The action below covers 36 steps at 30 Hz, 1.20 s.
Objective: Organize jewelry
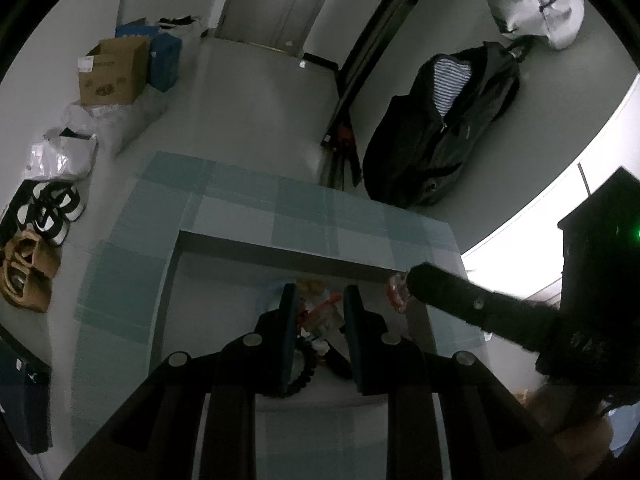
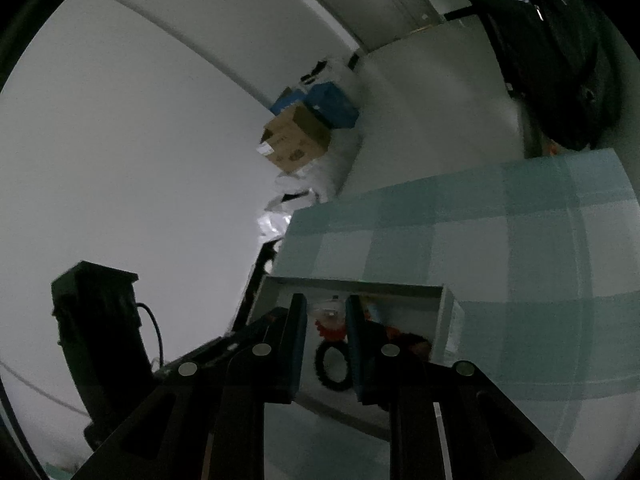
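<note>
Beaded and loose, the jewelry sits heaped in a shallow white tray [image 1: 172,280] on the checked tabletop [image 1: 248,208]: a black bead bracelet [image 1: 304,380] and an orange-red piece [image 2: 330,330] among smaller bits I can't make out. Both the left gripper [image 1: 318,300] and the right gripper [image 2: 326,308] hover over it, jaws spread, holding nothing. These look light, floppy and slippery; pinching across the bracelet's strand seems safest.
</note>
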Tool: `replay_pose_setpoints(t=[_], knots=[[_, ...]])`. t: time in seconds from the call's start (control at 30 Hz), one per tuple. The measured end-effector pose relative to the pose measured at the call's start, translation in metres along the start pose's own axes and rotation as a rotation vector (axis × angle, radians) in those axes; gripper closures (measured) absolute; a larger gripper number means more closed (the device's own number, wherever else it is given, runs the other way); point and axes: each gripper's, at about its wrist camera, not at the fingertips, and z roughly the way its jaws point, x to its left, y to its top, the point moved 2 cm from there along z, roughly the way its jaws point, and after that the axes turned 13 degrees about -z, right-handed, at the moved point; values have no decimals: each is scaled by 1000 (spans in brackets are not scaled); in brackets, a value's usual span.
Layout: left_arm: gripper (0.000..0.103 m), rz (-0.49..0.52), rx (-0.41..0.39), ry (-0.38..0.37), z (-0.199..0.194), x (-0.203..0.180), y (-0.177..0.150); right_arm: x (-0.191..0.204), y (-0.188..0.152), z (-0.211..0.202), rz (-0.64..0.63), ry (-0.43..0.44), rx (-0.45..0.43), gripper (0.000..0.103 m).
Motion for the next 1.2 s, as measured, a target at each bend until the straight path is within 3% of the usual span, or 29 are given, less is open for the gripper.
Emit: replay_pose_setpoints(t=[0.23,0.3,0.37,0.4,0.5,0.67,0.83,1.03,1.1,1.2], knots=[[82,-59,42,-31,2,8,3,-9,-8,7,38,-27,41,82],[62,-54,67,-32,4,6,2,-9,-8,4,37,-34,34,80],[55,-48,70,-41,2,4,1,-8,-7,-1,31,-29,15,70],[54,-51,68,-52,1,4,1,-7,-7,-3,26,-31,7,62],[53,-63,60,-43,-1,6,1,-5,-5,-9,11,-30,-23,51],[53,-62,46,-18,-6,8,3,-2,-6,-12,-18,-50,-31,50],[53,-7,-13,24,-18,4,1,0,-7,-17,-44,-64,-50,44],[51,34,-107,59,-34,1,-3,14,-7,-29,-116,-70,-112,25],[39,49,-136,76,-37,-1,-4,20,-8,-36,-144,-66,-142,17],[33,69,-203,97,-47,-4,-7,29,-12,-46,-212,-125,-186,7]])
